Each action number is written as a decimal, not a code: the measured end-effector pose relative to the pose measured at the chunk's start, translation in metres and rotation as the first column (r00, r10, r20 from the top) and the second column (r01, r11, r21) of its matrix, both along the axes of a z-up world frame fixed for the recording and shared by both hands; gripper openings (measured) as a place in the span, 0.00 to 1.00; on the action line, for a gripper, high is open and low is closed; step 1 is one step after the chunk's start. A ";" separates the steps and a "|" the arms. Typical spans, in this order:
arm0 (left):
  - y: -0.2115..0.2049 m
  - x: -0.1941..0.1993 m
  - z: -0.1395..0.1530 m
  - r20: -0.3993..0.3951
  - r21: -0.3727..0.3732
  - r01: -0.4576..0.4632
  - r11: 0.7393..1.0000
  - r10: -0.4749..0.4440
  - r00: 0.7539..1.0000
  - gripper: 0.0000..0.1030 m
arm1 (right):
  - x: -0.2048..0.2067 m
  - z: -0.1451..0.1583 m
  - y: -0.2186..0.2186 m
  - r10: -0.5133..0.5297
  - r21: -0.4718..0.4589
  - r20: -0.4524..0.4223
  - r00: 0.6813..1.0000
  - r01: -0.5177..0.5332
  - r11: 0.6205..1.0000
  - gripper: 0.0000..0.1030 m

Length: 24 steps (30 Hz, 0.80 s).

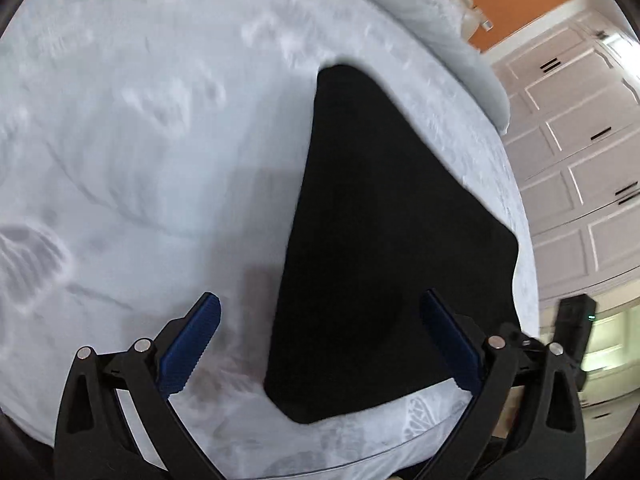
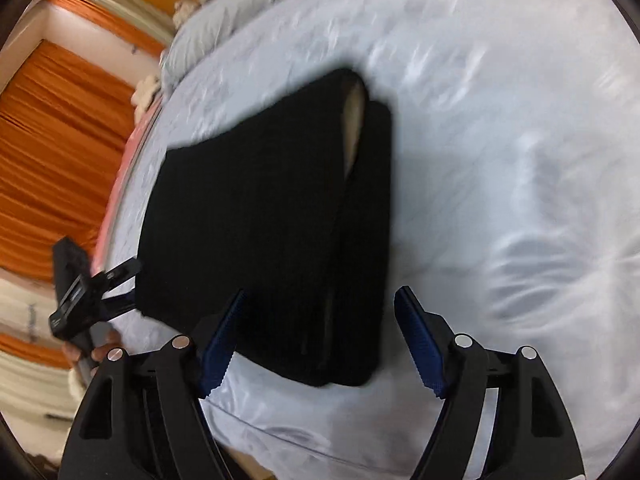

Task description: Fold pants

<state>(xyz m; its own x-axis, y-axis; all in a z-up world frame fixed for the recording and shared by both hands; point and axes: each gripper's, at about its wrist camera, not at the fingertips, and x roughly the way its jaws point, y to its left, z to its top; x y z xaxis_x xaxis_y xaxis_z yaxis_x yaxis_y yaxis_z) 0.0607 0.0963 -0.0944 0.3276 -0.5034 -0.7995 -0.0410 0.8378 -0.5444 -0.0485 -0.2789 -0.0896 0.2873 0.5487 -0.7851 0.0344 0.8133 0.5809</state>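
Observation:
The black pants (image 1: pixel 380 248) lie folded flat into a compact stack on the pale blue bedsheet (image 1: pixel 140 140). In the right wrist view the pants (image 2: pixel 272 220) show layered edges and a strip of light lining at the far end. My left gripper (image 1: pixel 320 320) is open and empty, hovering above the near end of the pants. My right gripper (image 2: pixel 320 312) is open and empty above the near edge of the stack. The left gripper also shows in the right wrist view (image 2: pixel 120 280), just beside the pants' left edge.
The bed's near edge (image 2: pixel 280 440) runs below the pants. Pillows (image 1: pixel 460 60) lie at the head of the bed. White cabinet doors (image 1: pixel 580 160) stand to one side, orange curtains (image 2: pixel 52 140) to the other. The sheet (image 2: pixel 500 160) is wrinkled.

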 end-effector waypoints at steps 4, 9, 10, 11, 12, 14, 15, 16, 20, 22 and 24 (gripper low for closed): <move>-0.016 0.003 0.002 0.015 0.019 0.061 0.998 -0.061 0.998 0.40 | -0.003 0.038 0.007 -0.010 0.034 0.132 0.991 0.006 0.999 0.37; 0.012 -0.027 0.068 0.131 -0.115 0.088 0.989 -0.073 0.989 0.31 | -0.040 0.101 0.011 0.038 0.081 0.281 0.959 -0.063 0.995 0.37; 0.015 -0.033 0.073 0.132 -0.125 0.099 0.987 -0.082 0.988 0.35 | -0.048 0.094 0.010 0.039 0.068 0.261 0.965 -0.059 0.996 0.40; 0.019 -0.040 0.073 0.126 -0.129 0.105 0.986 -0.088 0.988 0.45 | -0.050 0.082 0.010 0.046 0.033 0.233 0.971 -0.056 0.998 0.50; 0.020 -0.049 0.062 0.112 -0.084 0.101 0.991 -0.091 0.990 0.52 | -0.052 0.063 0.010 0.055 -0.031 0.186 0.981 -0.051 0.998 0.65; 0.016 -0.057 0.040 0.087 0.134 0.064 0.989 -0.076 0.993 0.60 | -0.054 0.021 0.004 0.006 -0.206 0.035 0.999 0.001 0.978 0.71; 0.016 -0.059 0.034 0.068 0.197 0.047 0.979 -0.061 0.996 0.60 | -0.056 0.017 -0.003 -0.024 -0.122 0.024 0.999 0.027 0.992 0.70; 0.016 -0.061 0.034 0.070 0.179 0.048 0.983 -0.062 0.996 0.61 | -0.057 0.025 -0.009 -0.070 -0.070 0.034 0.997 0.072 0.995 0.70; 0.025 -0.066 0.080 0.257 0.173 -0.037 0.984 -0.009 0.966 0.70 | -0.049 0.078 -0.005 -0.081 -0.158 0.266 0.960 0.127 0.979 0.73; 0.014 -0.063 0.103 0.348 0.267 -0.082 0.960 -0.017 0.937 0.76 | -0.029 0.080 0.004 -0.047 -0.190 0.247 0.968 0.096 0.977 0.73; -0.003 -0.057 0.114 0.373 0.288 -0.062 0.956 -0.052 0.926 0.76 | -0.009 0.072 0.012 -0.023 -0.232 0.214 0.976 0.073 0.970 0.73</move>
<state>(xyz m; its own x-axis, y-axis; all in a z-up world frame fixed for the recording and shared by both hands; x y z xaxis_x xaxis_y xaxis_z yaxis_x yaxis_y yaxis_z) 0.0042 0.0932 0.0200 0.6319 -0.2665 -0.7278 0.1121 0.9606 -0.2543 -0.0575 -0.2669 -0.0178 0.4799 0.3352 -0.8107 -0.0245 0.9289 0.3696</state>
